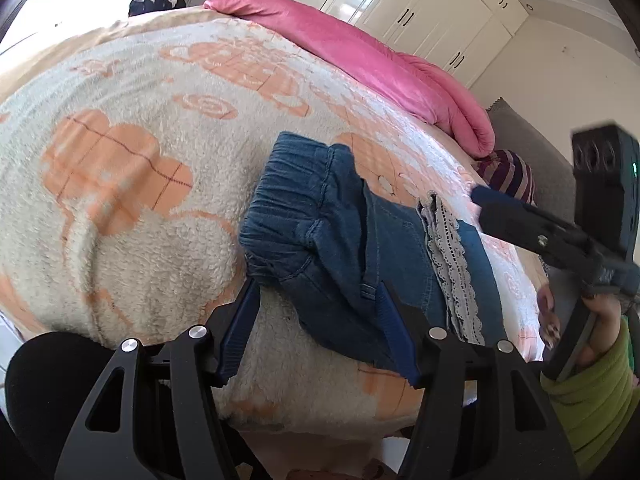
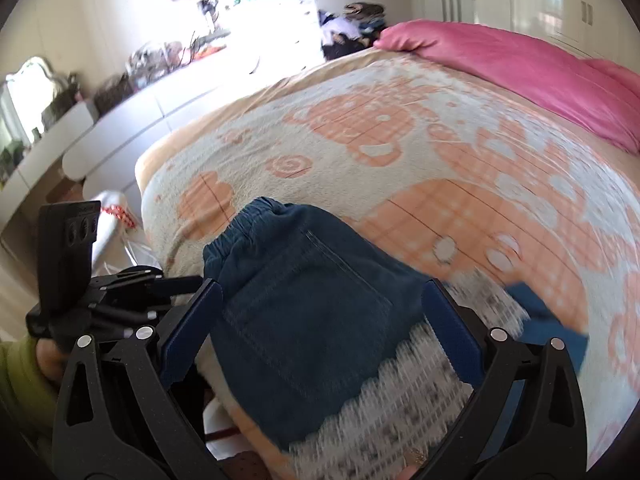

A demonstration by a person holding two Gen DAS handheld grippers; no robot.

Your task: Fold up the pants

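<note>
Small blue denim pants (image 1: 344, 240) with an elastic waistband and grey lace cuffs (image 1: 452, 256) lie folded in a compact stack near the bed's front edge. My left gripper (image 1: 320, 292) is open, its blue fingers straddling the stack's near edge without gripping. In the right wrist view the pants (image 2: 304, 312) lie between the spread fingers of my right gripper (image 2: 324, 292), which is open; the lace cuffs (image 2: 400, 392) are blurred. The right gripper (image 1: 480, 196) also shows in the left wrist view, beside the cuffs.
The bed has a fleecy cream and orange blanket (image 1: 152, 128). A pink duvet (image 1: 380, 60) lies along the far side, with a striped cloth (image 1: 508, 176) near its end. White wardrobes (image 1: 432, 4) stand behind. A long white dresser (image 2: 120, 120) with clutter lines the wall.
</note>
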